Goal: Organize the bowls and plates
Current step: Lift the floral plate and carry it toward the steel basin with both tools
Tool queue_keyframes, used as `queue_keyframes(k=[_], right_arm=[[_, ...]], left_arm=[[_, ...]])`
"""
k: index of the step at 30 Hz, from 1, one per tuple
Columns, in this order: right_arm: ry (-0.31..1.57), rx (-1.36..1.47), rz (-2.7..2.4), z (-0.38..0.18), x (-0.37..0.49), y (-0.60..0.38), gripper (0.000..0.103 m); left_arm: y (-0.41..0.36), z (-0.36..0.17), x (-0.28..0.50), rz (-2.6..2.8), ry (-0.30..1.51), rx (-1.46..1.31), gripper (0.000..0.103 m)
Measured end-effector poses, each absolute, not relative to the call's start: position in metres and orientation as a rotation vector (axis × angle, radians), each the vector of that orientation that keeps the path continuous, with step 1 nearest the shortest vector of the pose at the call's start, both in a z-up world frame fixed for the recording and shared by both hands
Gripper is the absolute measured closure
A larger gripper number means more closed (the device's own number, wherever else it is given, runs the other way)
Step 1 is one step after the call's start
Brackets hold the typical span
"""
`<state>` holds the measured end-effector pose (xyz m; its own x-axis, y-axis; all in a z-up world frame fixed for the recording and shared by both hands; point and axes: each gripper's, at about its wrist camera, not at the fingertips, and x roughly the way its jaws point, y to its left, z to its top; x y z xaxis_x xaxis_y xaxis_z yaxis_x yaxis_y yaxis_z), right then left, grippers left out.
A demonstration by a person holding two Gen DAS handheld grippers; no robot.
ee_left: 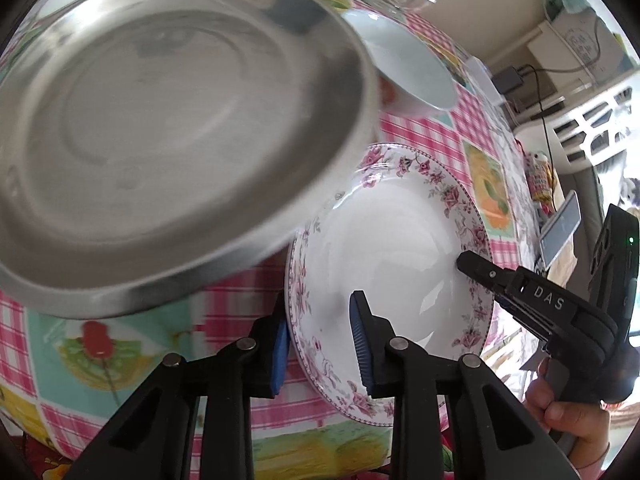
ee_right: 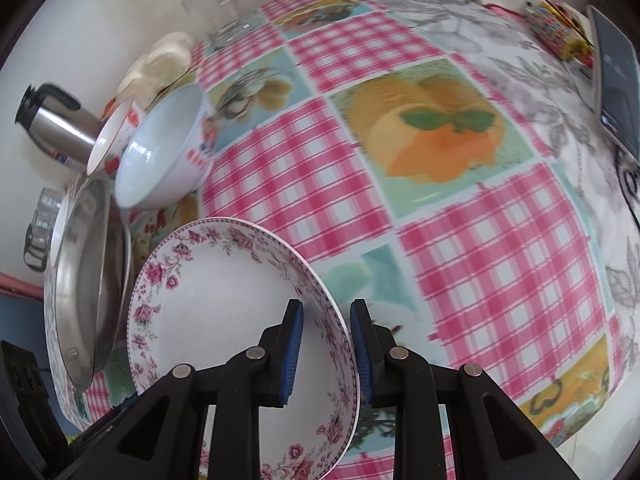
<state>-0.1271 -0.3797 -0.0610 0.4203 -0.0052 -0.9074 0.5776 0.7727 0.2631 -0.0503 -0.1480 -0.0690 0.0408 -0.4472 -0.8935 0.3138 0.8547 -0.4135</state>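
A white plate with a pink floral rim (ee_left: 400, 248) is held tilted above the checked tablecloth. My left gripper (ee_left: 320, 340) straddles its near rim, with a gap at both blue pads. My right gripper (ee_right: 326, 350) straddles the opposite rim of the same plate (ee_right: 224, 300), also with a gap; it shows in the left wrist view (ee_left: 476, 266). A steel plate (ee_left: 168, 132) fills the upper left, blurred; in the right wrist view it (ee_right: 84, 280) sits at the left. A pale blue bowl (ee_left: 404, 64) (ee_right: 160, 148) and a smaller strawberry bowl (ee_right: 116, 132) stand behind.
A steel thermos (ee_right: 56, 124), a glass jug (ee_right: 224, 8) and a small glass (ee_right: 40, 228) stand along the wall. A phone (ee_right: 616, 84) and a snack packet (ee_right: 556, 32) lie at the table's far right. A white laundry basket (ee_left: 592, 120) stands beyond the table.
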Motion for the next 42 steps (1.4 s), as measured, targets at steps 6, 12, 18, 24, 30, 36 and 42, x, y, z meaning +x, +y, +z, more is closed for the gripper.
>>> queue_keyframes(k=[6,12,18,24,30,36,42], right_arm=[[1.056,0.662,-0.429,-0.062,-0.144,-0.406,0.078],[1.028,0.71,-0.442,-0.062,-0.156,-0.42,0.078],[1.035,0.673,-0.453,-0.058,-0.16,-0.409,0.076],[1.022,0.71,-0.445,-0.06,-0.157,-0.411,0.079],[0.992,0.714,-0.465,-0.054,-0.162,-0.414,0.085],[0.963,0.711,-0.478,-0.047,-0.168,-0.417,0.089],[0.928,0.712,-0.486,-0.039,-0.174,-0.418,0.09]], left_arm=[[-0.167,-0.068,-0.057,-0.626,1.384,-0.078,0.074],[-0.174,-0.07,-0.054,-0.647,1.374,-0.111,0.075],[-0.174,-0.071,-0.049,-0.664,1.374,-0.137,0.075],[-0.172,-0.071,-0.047,-0.674,1.37,-0.155,0.075],[-0.174,-0.067,-0.048,-0.691,1.355,-0.151,0.075],[-0.177,-0.055,-0.049,-0.722,1.3,-0.15,0.075],[-0.182,-0.043,-0.051,-0.747,1.245,-0.126,0.075]])
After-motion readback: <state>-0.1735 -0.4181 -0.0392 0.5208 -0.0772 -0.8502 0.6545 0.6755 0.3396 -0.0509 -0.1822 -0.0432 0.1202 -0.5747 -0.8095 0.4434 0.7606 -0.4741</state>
